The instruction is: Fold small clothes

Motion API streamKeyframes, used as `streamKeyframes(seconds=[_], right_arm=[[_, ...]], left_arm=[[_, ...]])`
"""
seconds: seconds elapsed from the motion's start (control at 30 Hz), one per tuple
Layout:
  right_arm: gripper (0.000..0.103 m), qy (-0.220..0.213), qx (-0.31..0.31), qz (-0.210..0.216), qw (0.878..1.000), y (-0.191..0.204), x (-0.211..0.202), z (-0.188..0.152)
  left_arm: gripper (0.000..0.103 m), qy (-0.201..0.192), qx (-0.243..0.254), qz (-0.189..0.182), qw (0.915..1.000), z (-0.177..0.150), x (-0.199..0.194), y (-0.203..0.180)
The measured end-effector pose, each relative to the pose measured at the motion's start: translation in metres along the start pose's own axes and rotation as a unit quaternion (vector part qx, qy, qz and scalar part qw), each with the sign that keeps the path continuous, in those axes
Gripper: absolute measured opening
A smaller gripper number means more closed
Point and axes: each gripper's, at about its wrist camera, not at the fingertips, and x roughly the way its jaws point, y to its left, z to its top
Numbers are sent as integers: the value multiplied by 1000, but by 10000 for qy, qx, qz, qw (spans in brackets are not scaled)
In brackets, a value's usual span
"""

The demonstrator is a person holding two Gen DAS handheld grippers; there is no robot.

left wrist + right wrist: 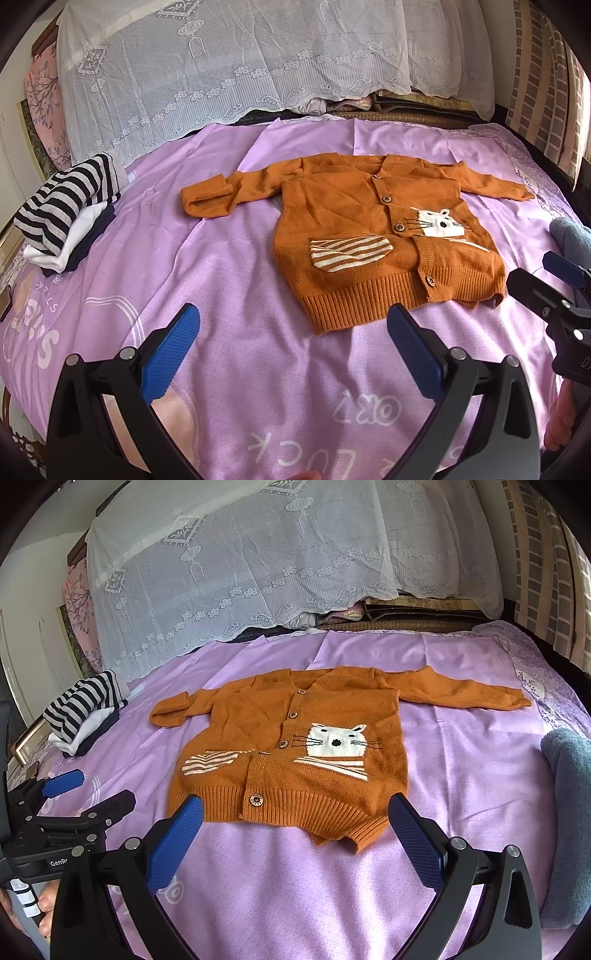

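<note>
A small orange knitted cardigan point(373, 236) with a white cat face and wooden buttons lies flat, face up, on the purple bed sheet point(229, 280), both sleeves spread out. It also shows in the right wrist view point(295, 749). My left gripper point(293, 332) is open and empty, just short of the cardigan's ribbed hem at its left corner. My right gripper point(295, 819) is open and empty, its jaws straddling the hem near the lowest button. Each gripper shows at the edge of the other's view: the right one point(546, 277), the left one point(92, 790).
A folded stack with a black-and-white striped garment point(70, 206) lies at the bed's left edge; it also shows in the right wrist view point(86, 705). A grey-blue fleece item point(569, 812) lies at the right edge. A lace-covered pile point(258, 62) stands behind the bed.
</note>
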Motion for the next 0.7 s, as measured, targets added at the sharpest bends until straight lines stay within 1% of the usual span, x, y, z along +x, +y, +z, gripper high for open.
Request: streamKeyframes(seconds=[0.7], right_arm=[[100,76,68,71,9999,-1,4,-1]], left_arm=[[99,27,-8,0,10000,-2,1,1]])
